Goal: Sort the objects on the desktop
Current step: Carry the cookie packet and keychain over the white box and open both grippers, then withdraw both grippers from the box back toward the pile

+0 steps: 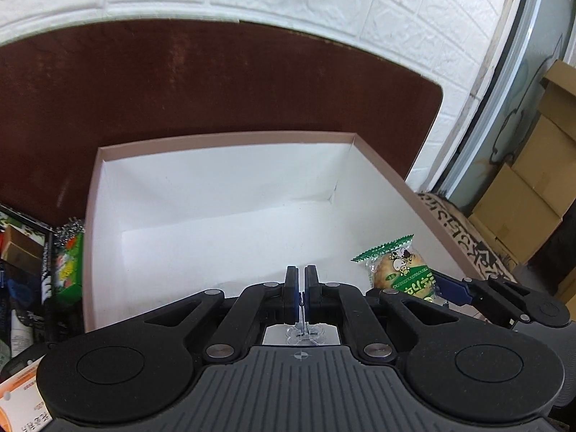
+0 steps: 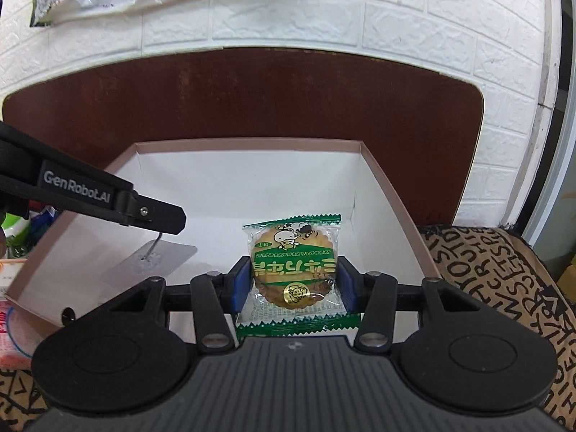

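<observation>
**Both grippers over the open box, each with something in its jaws**

Nearest the right wrist camera, the right gripper point(image 2: 293, 280) stands about half open, its blue pads pressed on the two sides of a green-and-clear cracker packet point(image 2: 293, 270). The packet is held just above the near part of the box point(image 2: 248, 144), printed face up, with the round cracker visible through the wrapper. In the left wrist view the same packet point(image 1: 399, 271) shows at the box's right side, caught between the right gripper's blue pads.

The left gripper point(image 1: 301, 284) has its jaws fully together, pinching the thin wire of a clear adhesive hook point(image 1: 304, 334). From the right wrist view this hook point(image 2: 154, 257) hangs below the left gripper's tip point(image 2: 169, 221), over the left part of the box floor, its flat clear plate tilted; whether the plate touches the floor cannot be told.

The box is white inside with a pinkish-brown rim and lies on a dark brown table point(image 2: 252, 90). Left of the box sits a clutter of mixed packets point(image 1: 68, 266). Right of the box is a patterned cloth with black lettering point(image 2: 504, 280). Beyond the table rises a white brick-pattern wall point(image 2: 324, 10).
</observation>
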